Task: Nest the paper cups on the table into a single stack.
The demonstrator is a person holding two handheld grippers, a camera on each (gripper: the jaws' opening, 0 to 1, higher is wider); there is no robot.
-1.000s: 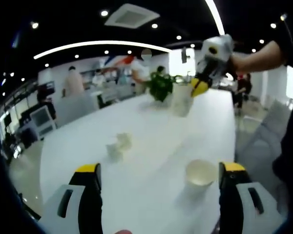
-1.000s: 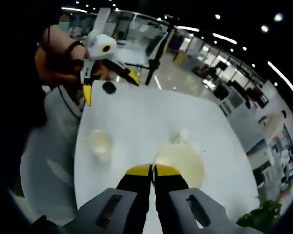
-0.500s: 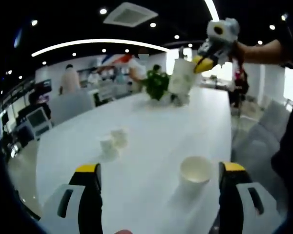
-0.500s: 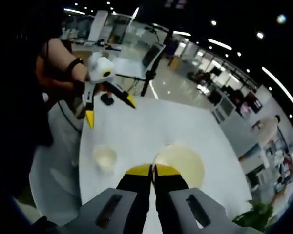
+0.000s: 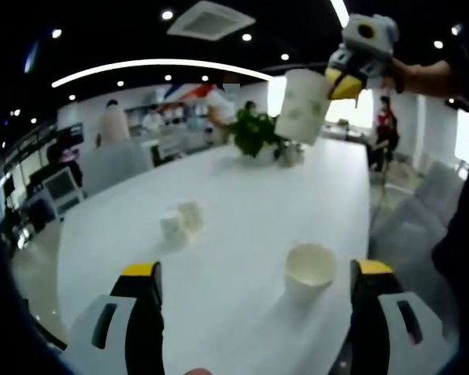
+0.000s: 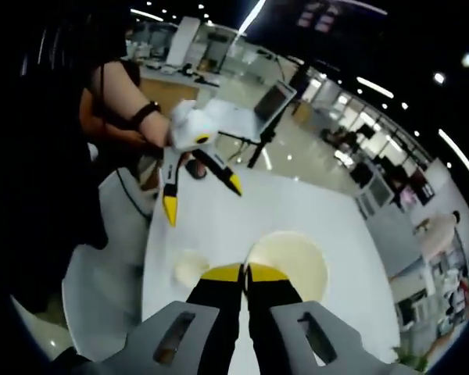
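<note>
Left gripper wide open, right gripper clamped.
Left gripper (image 5: 254,277) low, jaws spread at 7 and 5 o'clock; also at 10 o'clock in right gripper view. Right gripper (image 6: 245,271) jaws pressed together, pinching paper cup (image 6: 291,262) rim; raised at 1 o'clock in left gripper view.

In the left gripper view, an upright white paper cup (image 5: 309,269), mouth open, stands on the white surface (image 5: 242,226) at about 5 o'clock. Two small white paper cups (image 5: 180,221) sit touching near 9 o'clock. A tall patterned white paper cup (image 5: 302,105) hangs tilted in the air at 1 o'clock.
</note>
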